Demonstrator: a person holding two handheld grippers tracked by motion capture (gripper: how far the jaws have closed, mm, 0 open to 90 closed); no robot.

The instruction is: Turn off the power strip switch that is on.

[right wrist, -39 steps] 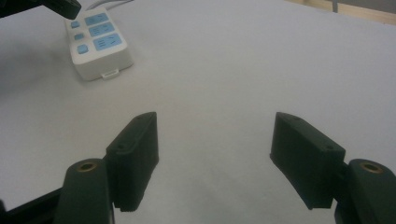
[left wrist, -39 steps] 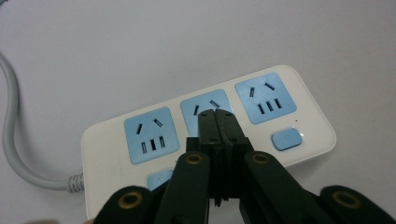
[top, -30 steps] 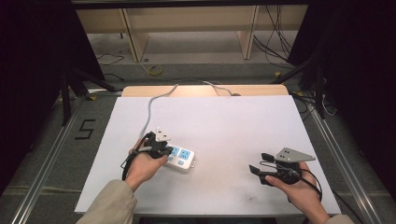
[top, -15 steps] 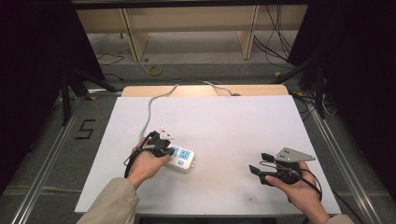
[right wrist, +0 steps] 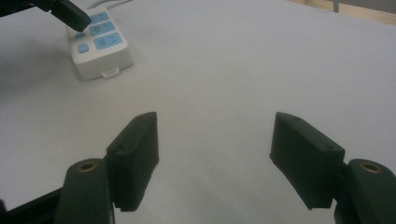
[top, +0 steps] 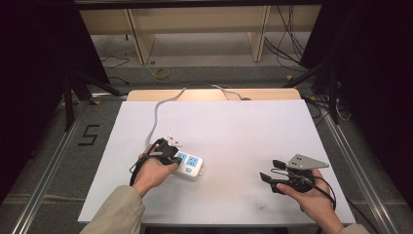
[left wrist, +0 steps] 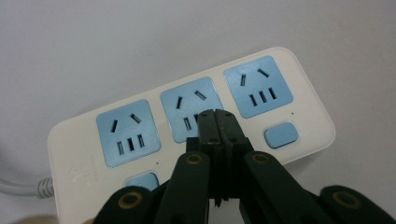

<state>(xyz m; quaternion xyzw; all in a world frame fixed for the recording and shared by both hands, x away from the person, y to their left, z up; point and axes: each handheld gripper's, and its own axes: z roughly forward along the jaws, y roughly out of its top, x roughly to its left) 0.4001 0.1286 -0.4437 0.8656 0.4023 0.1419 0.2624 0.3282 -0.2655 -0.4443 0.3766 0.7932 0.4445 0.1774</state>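
Observation:
A white power strip with three blue sockets and blue switch buttons lies on the white table; its grey cord runs to the far edge. My left gripper is shut with nothing held, its closed tips right over the middle socket. In the high view the left gripper sits over the strip. My right gripper is open with nothing between its jaws, hovering low over bare table at the front right. The strip's end is visible far off in the right gripper view.
The white table top spreads wide between and beyond the two hands. Wooden shelving and loose cables lie on the floor past the far edge. Dark curtains flank both sides.
The left gripper has edged slightly along the power strip, staying shut above it. The right gripper has stayed in place, open.

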